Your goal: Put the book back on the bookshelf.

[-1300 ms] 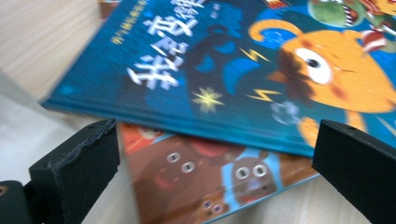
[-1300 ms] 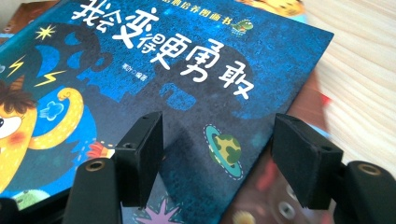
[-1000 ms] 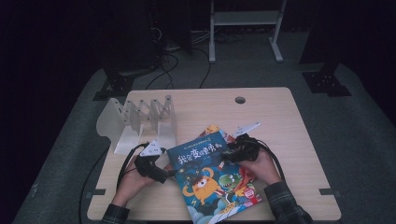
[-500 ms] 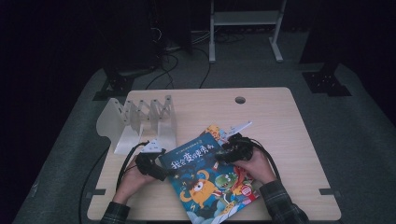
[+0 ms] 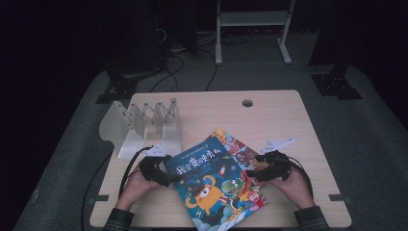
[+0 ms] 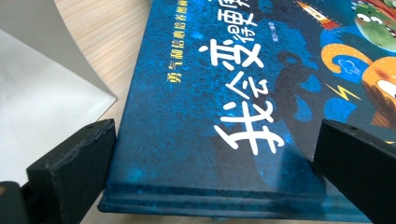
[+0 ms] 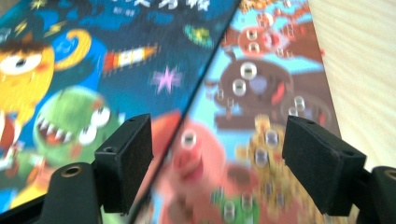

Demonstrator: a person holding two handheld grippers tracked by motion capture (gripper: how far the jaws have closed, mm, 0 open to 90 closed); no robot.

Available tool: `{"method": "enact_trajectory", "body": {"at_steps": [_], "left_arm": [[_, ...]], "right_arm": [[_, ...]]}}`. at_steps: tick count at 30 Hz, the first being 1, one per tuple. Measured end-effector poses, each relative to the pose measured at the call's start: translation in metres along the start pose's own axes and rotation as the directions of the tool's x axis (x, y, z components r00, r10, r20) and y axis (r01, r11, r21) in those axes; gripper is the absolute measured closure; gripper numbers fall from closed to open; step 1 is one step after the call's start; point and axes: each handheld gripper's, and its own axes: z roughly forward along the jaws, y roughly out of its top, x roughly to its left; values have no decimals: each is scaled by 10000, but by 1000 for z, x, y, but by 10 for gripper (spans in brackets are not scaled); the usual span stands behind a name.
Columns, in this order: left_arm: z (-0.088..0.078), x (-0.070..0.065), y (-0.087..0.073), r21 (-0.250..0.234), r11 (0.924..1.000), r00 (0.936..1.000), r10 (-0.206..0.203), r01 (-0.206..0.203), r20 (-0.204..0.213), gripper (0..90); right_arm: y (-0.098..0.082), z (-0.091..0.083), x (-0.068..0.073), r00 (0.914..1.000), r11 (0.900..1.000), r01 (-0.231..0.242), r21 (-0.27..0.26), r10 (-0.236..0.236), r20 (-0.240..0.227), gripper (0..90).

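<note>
At the left, the left gripper (image 5: 169,179) is held open at the near-left edge of the blue book (image 5: 211,185), which lies flat on the worktop (image 5: 288,120) atop a second picture book (image 5: 238,149), beside the white rack (image 5: 144,125). At the right, the right gripper (image 5: 257,174) has just been opening, its jaws spread above both covers with nothing pressed. If only the top cover is caught, the book could be slid askew or the lower one dragged along.
</note>
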Motion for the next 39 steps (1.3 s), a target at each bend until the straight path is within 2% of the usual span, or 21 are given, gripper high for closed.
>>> {"method": "enact_trajectory", "body": {"at_steps": [5,8,11,16,22,26,28,29,34,39], "left_arm": [[0,0,-1,-69,10000,10000,-67,67,-8,0],[0,0,-1,-81,9999,10000,-97,97,1,0],[0,0,-1,-81,9999,10000,-95,95,-3,0],[0,0,-1,-71,9999,9999,-101,101,11,0],[0,0,-1,-56,9999,9999,-118,118,21,0],[0,0,-1,-61,9999,9999,-122,122,-1,0],[0,0,-1,-35,9999,9999,-157,157,41,0],[0,0,-2,6,9999,9998,-150,150,95,0],[-1,2,-4,9,9993,9990,-366,366,263,0],[-3,3,-8,32,9973,9964,-730,729,439,0]], "right_arm": [[-27,-23,7,9995,10000,-28,-40,29,326,223],[-40,-35,12,9993,9999,-74,-101,78,354,216],[-46,-42,17,9994,9998,-82,-169,88,342,210],[-61,-53,34,9994,9999,41,-120,-37,339,197],[-68,-53,45,9997,9997,201,-155,-199,134,194],[-70,-45,48,9989,9991,384,180,-389,267,190],[-70,-43,47,9991,9992,360,188,-365,237,181],[-69,-43,46,9983,9990,398,191,-406,415,189],[-67,-41,40,9980,9992,354,169,-362,523,189],[-58,-37,30,9944,9989,408,238,-429,962,189]]}}
